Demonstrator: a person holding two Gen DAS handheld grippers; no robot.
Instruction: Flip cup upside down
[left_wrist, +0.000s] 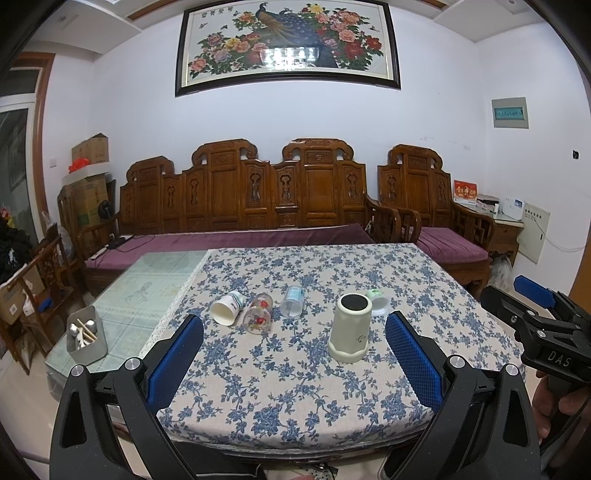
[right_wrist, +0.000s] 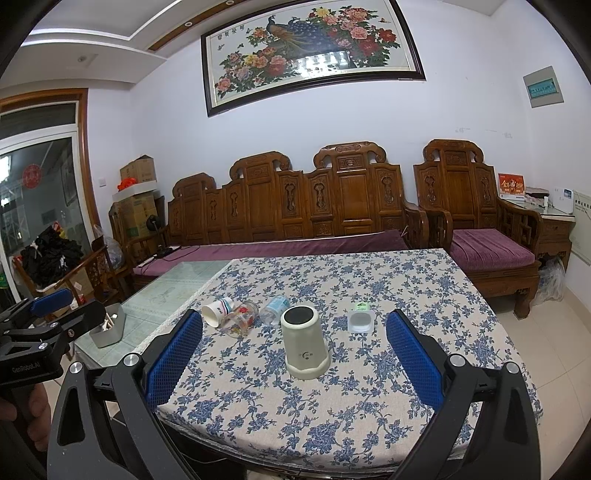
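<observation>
A cream cup (left_wrist: 351, 328) stands mouth-down on the floral tablecloth, its dark base up; it also shows in the right wrist view (right_wrist: 304, 341). A white paper cup (left_wrist: 227, 308) (right_wrist: 216, 312), a clear glass with red flowers (left_wrist: 258, 314) (right_wrist: 240, 317) and a clear plastic cup (left_wrist: 292, 301) (right_wrist: 274, 310) lie on their sides behind it. A small clear cup (left_wrist: 378, 301) (right_wrist: 360, 320) sits to the right. My left gripper (left_wrist: 295, 354) is open and empty near the table's front edge. My right gripper (right_wrist: 295, 354) is open and empty, the cream cup between its fingers' lines of sight.
A metal box with utensils (left_wrist: 86, 338) (right_wrist: 108, 326) stands on the glass tabletop (left_wrist: 147, 291) at the left. A carved wooden sofa (left_wrist: 240, 206) with purple cushions runs behind the table. The other gripper shows at each view's edge.
</observation>
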